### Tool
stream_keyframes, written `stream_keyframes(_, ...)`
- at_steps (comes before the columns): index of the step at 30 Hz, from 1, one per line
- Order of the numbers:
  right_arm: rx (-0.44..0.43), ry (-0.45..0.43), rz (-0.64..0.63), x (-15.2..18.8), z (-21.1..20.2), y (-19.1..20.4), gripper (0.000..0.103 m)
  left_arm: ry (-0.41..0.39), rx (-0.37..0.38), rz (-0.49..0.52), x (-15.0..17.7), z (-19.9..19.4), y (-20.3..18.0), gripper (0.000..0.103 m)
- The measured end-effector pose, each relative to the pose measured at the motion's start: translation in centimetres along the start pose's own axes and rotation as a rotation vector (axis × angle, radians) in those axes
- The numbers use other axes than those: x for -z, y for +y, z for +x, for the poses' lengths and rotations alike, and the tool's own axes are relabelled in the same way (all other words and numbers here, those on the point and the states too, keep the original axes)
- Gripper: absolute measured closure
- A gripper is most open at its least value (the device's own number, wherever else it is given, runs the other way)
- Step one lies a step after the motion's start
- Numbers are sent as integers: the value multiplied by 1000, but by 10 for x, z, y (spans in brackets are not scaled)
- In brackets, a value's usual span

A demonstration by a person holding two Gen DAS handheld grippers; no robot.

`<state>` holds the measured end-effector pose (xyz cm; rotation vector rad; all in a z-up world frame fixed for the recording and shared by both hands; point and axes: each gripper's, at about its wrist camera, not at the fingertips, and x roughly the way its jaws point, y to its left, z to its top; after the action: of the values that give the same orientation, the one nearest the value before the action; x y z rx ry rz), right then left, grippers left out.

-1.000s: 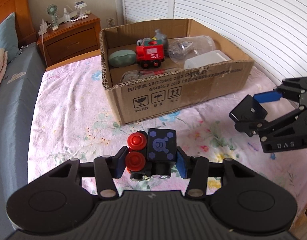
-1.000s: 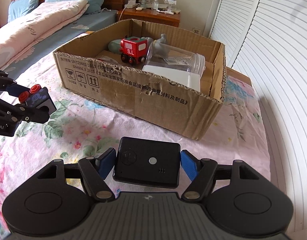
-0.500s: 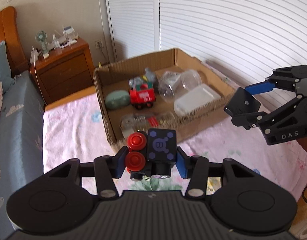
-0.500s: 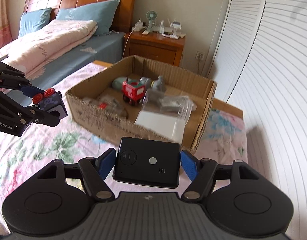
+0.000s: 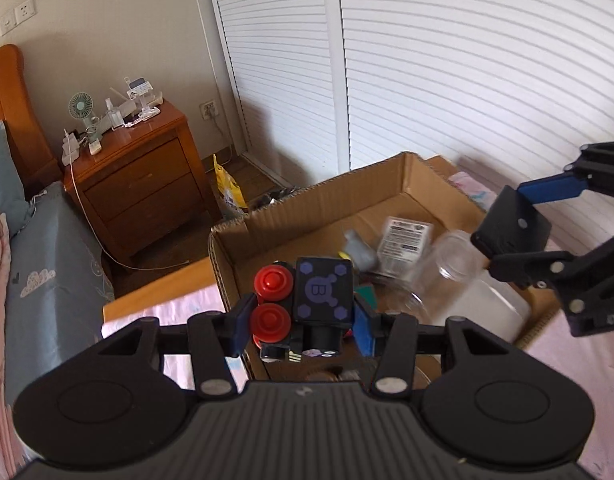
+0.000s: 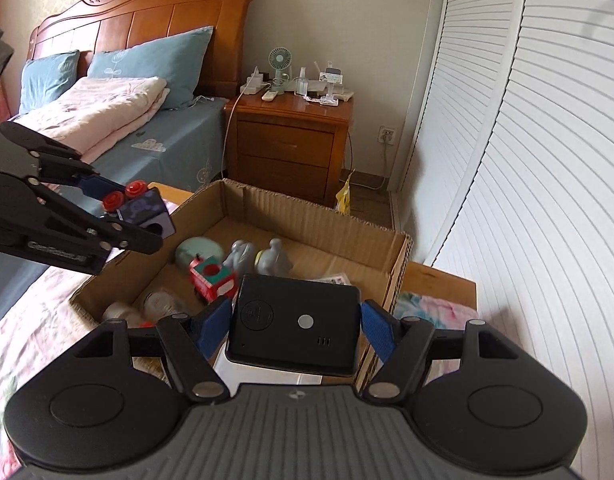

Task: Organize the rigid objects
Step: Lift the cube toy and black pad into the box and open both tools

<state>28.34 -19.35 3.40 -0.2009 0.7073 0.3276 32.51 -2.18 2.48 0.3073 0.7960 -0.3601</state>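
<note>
My left gripper point(image 5: 303, 320) is shut on a black toy block with red knobs point(image 5: 303, 300) and holds it above the near left part of the open cardboard box point(image 5: 307, 208). The toy also shows in the right wrist view point(image 6: 141, 210). My right gripper point(image 6: 295, 328) is shut on a flat black device point(image 6: 293, 322) and holds it above the right side of the cardboard box point(image 6: 307, 216). The device also shows in the left wrist view point(image 5: 511, 228). Inside the box lie a red toy train point(image 6: 209, 276), grey figurines point(image 6: 259, 258), a green case point(image 6: 197, 250) and a clear jar point(image 5: 447, 256).
The box sits on a bed with a pink floral sheet point(image 6: 23, 332). A wooden nightstand point(image 6: 291, 136) with a small fan stands behind it. White louvred doors point(image 6: 527, 160) fill the right side. A headboard and pillows point(image 6: 147, 60) are at the far left.
Both grippers have risen and moved forward over the box, each still holding its object. The box now lies right below them.
</note>
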Motion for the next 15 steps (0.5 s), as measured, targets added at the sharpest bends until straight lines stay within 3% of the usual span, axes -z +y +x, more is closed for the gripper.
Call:
stream_keyframes(7, -1, 28, 26, -12, 28, -15, 28, 32, -4, -28, -24, 49, 13, 54)
stream_keyframes(9, 4, 40, 28, -13, 36, -17, 28, 28, -3, -26, -27, 56, 16, 47)
stream_keyframes(11, 7, 48, 29, -14, 42, -20, 28, 1, -20, -46, -29, 57, 20, 20)
stream_keyframes(15, 8, 63, 36, -15, 51, -24, 28, -52, -1, -114, -27, 48, 31, 11)
